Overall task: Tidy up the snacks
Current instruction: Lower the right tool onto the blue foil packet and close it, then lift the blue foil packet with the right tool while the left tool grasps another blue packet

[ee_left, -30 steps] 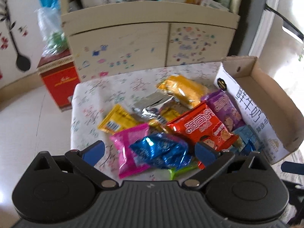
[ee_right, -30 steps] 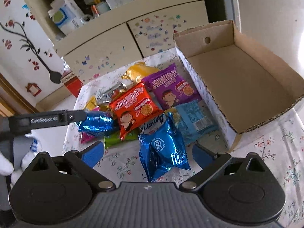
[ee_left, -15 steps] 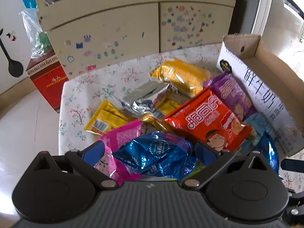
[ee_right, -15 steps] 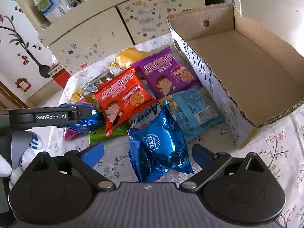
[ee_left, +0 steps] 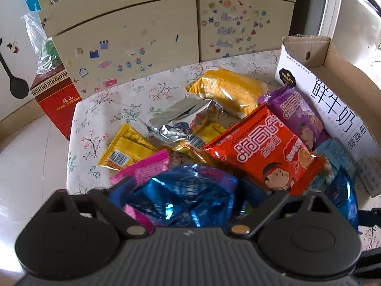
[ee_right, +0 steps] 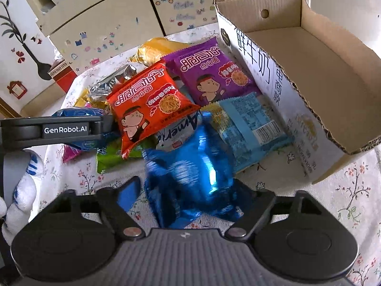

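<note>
Snacks lie heaped on the bench [ee_left: 100, 109] under a flowered cloth, just left of an open cardboard box [ee_left: 333, 109]. In the left wrist view, the left gripper [ee_left: 185, 190] has its fingers apart on either side of a crumpled blue foil packet [ee_left: 183, 197] – they have just been closing, and whether the pads touch the foil I cannot tell. Beyond lie a pink packet [ee_left: 147, 169], a yellow packet [ee_left: 126, 150], a silver packet [ee_left: 178, 119], an orange-red noodle packet [ee_left: 262, 152], a purple noodle packet [ee_left: 295, 114] and a golden packet [ee_left: 228, 90].

In the right wrist view, the right gripper [ee_right: 188, 193] straddles another blue foil packet [ee_right: 190, 174] – its fingers too have just been closing; the left pad stands clear, the right one is hidden behind the foil. A pale blue packet [ee_right: 250, 124] lies just beside the box [ee_right: 333, 71]. The left gripper [ee_right: 104, 128] shows at the left edge.
</note>
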A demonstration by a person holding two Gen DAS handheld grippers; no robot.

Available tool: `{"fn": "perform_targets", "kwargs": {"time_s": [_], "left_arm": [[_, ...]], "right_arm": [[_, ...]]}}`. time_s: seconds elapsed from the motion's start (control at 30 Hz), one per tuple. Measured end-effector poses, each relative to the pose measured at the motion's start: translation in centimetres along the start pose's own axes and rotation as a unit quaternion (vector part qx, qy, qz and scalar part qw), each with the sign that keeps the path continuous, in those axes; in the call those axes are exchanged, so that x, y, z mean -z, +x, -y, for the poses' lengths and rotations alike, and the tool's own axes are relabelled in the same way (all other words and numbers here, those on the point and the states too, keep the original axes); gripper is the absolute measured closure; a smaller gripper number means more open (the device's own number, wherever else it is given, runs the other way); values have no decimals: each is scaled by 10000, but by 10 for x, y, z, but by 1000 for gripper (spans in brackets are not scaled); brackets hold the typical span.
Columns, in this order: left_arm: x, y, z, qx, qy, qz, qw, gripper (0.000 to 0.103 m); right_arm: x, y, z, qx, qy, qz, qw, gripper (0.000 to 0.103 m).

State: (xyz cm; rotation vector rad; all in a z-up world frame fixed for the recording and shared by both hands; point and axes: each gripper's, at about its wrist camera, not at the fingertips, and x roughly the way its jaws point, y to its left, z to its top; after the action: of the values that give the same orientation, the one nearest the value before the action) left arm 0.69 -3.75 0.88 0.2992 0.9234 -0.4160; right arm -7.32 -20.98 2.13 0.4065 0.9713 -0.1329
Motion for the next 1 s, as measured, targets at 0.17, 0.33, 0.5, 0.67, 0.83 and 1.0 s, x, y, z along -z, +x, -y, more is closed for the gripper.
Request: {"fn": "perform_targets", "kwargs": {"time_s": [0.17, 0.33, 0.5, 0.67, 0.83, 1.0], "left_arm": [[2, -7, -4, 87, -131, 82, 9998, 21], [7, -16, -11, 129, -205, 171, 9996, 26], [12, -25, -15, 153, -228, 269, 9993, 27], [14, -40, -22, 186, -311, 450, 9983, 27], [14, -51, -30, 256, -508, 573, 9967, 27], [12, -59, -33, 214, -538, 726, 9957, 27]], "right_arm": [[1, -4, 3, -124, 105, 14, 9999, 32], [1, -7, 0, -257, 118, 15, 9996, 41], [1, -12, -5, -342, 49, 81, 9994, 45], [0, -19, -6, -492, 41, 164, 9986, 49], [-1, -25, -7, -607, 55, 263, 9978, 52], [-4, -30, -7, -730, 118, 378, 9965, 54]]}}
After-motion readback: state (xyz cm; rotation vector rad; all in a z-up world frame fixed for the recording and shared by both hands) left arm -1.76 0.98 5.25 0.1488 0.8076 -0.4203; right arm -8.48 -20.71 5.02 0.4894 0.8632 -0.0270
